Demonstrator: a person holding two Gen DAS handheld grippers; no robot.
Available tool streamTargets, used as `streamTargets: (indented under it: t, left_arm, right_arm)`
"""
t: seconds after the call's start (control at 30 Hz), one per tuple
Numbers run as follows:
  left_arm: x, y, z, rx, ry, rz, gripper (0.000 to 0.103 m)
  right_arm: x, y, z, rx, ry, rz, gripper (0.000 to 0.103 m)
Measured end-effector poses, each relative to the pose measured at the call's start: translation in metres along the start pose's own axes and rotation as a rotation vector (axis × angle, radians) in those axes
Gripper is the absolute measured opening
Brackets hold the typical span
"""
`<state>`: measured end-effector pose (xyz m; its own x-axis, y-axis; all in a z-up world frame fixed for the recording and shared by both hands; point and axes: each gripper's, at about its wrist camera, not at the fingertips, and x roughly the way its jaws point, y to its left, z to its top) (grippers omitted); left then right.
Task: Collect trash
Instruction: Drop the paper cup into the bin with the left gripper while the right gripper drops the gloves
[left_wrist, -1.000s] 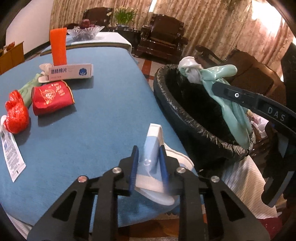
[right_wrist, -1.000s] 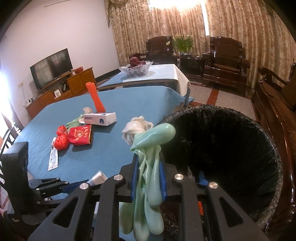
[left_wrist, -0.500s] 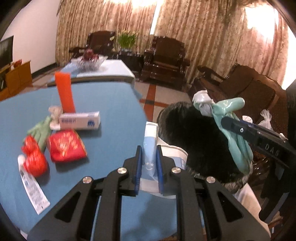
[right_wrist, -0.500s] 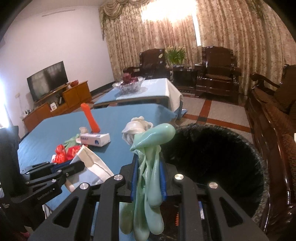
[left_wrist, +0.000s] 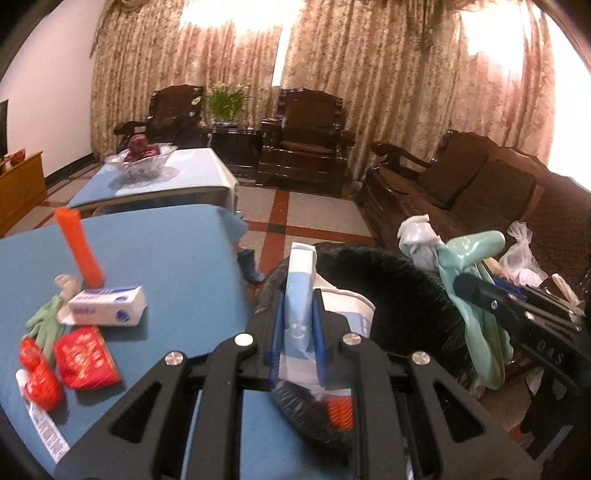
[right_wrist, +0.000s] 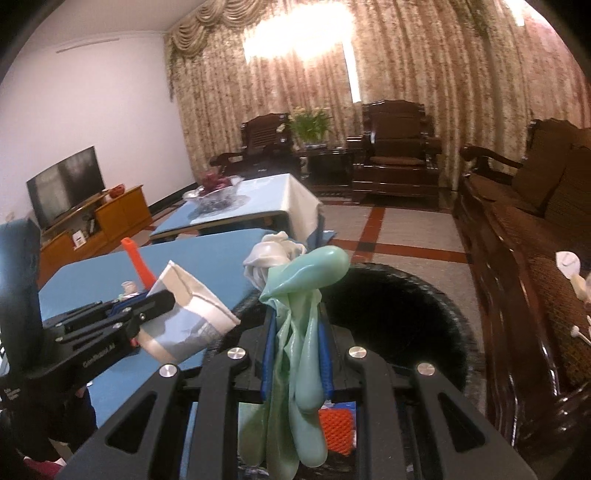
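Observation:
My left gripper (left_wrist: 297, 332) is shut on a blue and white paper packet (left_wrist: 301, 295) and holds it over the near rim of the black-lined trash bin (left_wrist: 406, 295). The packet also shows in the right wrist view (right_wrist: 192, 314). My right gripper (right_wrist: 297, 354) is shut on a pale green rubber glove (right_wrist: 303, 332) that hangs over the bin (right_wrist: 406, 314); the glove also shows in the left wrist view (left_wrist: 476, 295). Orange mesh trash (right_wrist: 338, 424) lies inside the bin.
On the blue table (left_wrist: 166, 258) lie a white box (left_wrist: 107, 306), an orange upright tube (left_wrist: 79, 251), a red packet (left_wrist: 86, 356), red wrappers (left_wrist: 37, 373), a green glove (left_wrist: 46, 321) and a paper strip (left_wrist: 46, 430). A dark sofa (left_wrist: 498, 192) stands right of the bin.
My left gripper lifted the packet off the table and carried it right, over the bin's rim. My right gripper rose with the green glove, still above the bin.

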<state>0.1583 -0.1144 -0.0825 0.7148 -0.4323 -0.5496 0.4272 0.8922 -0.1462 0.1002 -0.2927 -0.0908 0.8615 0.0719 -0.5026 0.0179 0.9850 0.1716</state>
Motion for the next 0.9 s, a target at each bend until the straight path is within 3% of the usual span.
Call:
streamTargets:
  t: [0.4,0.47,0.53,0.63,0.73,0.77,0.9]
  left_arm:
    - [0.049,-0.041,0.008,0.037,0.044,-0.033,0.014]
    - [0.054,-0.043,0.009,0.037,0.056,-0.049,0.017]
    - [0.055,-0.043,0.007,0.033,0.062,-0.052,0.024]
    - [0.053,-0.04,0.007,0.023,0.064,-0.061,0.032]
    - [0.047,-0.03,0.009,0.005,0.056,-0.052,0.051]
    - [0.043,-0.026,0.009,0.004,0.046,-0.043,0.061]
    - [0.026,-0.006,0.01,-0.004,0.019,0.011,0.082]
  right_arm:
    - [0.013,-0.038,-0.009,0.046,0.04,-0.089,0.02]
    - [0.015,-0.041,-0.01,0.048,0.047,-0.106,0.033]
    - [0.015,-0.044,-0.01,0.049,0.045,-0.114,0.036]
    - [0.013,-0.043,-0.01,0.039,0.029,-0.135,0.057]
    - [0.008,-0.042,-0.008,0.037,0.003,-0.17,0.088]
    - [0.005,-0.04,-0.006,0.035,-0.011,-0.181,0.093]
    - [0.002,-0.033,-0.002,0.03,-0.04,-0.169,0.098]
